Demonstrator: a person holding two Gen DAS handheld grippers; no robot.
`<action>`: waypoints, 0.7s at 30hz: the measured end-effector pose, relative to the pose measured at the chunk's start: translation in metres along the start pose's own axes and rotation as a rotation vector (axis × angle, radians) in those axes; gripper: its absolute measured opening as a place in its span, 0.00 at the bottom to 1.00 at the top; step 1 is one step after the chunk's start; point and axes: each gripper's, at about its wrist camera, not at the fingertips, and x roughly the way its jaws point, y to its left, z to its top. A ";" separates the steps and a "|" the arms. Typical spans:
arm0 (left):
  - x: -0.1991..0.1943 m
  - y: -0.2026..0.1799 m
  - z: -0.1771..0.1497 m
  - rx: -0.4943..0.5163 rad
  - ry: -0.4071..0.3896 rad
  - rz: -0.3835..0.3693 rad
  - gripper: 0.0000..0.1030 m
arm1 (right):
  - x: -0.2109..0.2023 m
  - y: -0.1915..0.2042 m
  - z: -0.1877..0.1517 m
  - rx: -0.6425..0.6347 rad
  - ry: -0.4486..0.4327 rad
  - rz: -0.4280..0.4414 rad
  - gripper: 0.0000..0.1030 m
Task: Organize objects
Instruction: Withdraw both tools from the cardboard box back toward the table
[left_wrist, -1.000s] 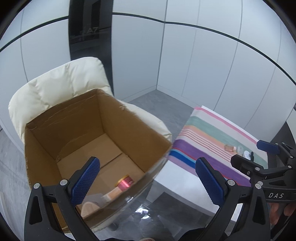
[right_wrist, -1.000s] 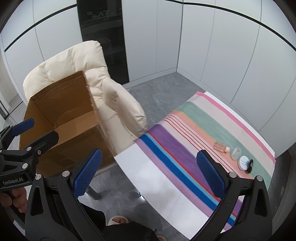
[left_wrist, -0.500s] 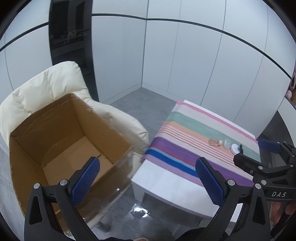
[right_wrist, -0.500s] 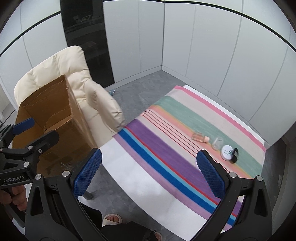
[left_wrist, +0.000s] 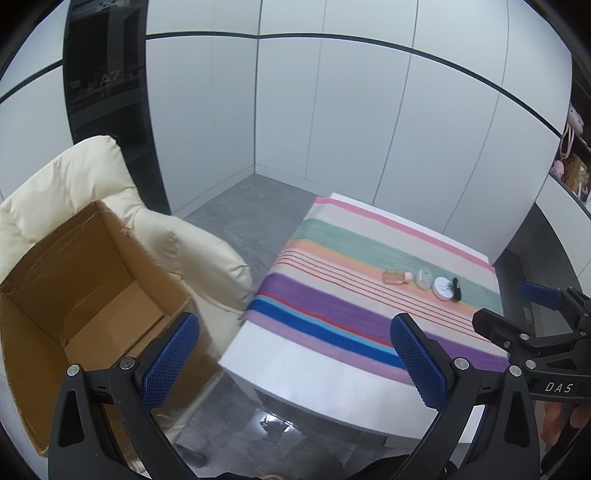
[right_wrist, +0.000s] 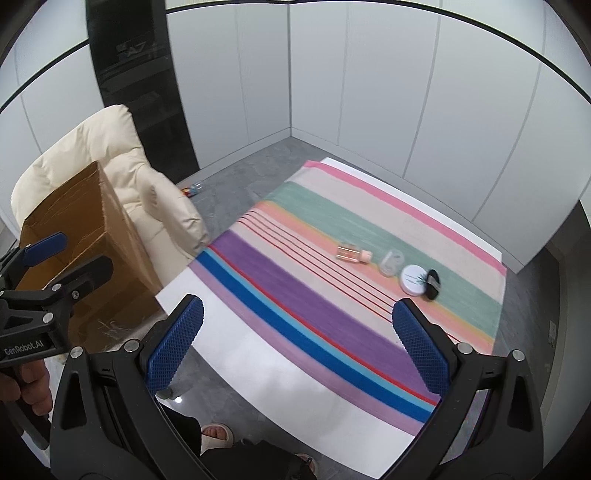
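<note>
So here's where we're at: both tongs are spread wide with nothing in them, held over the near edge of the counter (right_wrist: 280, 373). What's left to sort is a little row on the striped cloth (right_wrist: 332, 306): a pink bottle (right_wrist: 352, 253), a clear jar (right_wrist: 391, 263), a white tin (right_wrist: 414, 279) and a small black thing (right_wrist: 433, 283) touching the tin.

From our right tongs (right_wrist: 295, 347) the row sits around 1 o'clock, well apart. From our left tongs (left_wrist: 295, 356) it's more like 2 o'clock and further off, so the right is the nearer one, we'd say.

The bottle lies on its side, long axis running roughly 10 to 4 in the right view, cap toward the jar. We'd probably need to close across the short way.

The box (left_wrist: 85, 280) is on the chair (left_wrist: 74, 177), way over at 9 o'clock.
</note>
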 end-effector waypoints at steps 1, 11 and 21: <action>0.001 -0.005 0.001 0.005 0.000 -0.006 1.00 | -0.001 -0.005 -0.002 0.008 -0.001 -0.005 1.00; 0.009 -0.049 0.003 0.057 0.013 -0.065 1.00 | -0.014 -0.049 -0.020 0.070 0.001 -0.061 1.00; 0.019 -0.089 0.002 0.112 0.032 -0.115 1.00 | -0.024 -0.091 -0.035 0.136 0.008 -0.111 1.00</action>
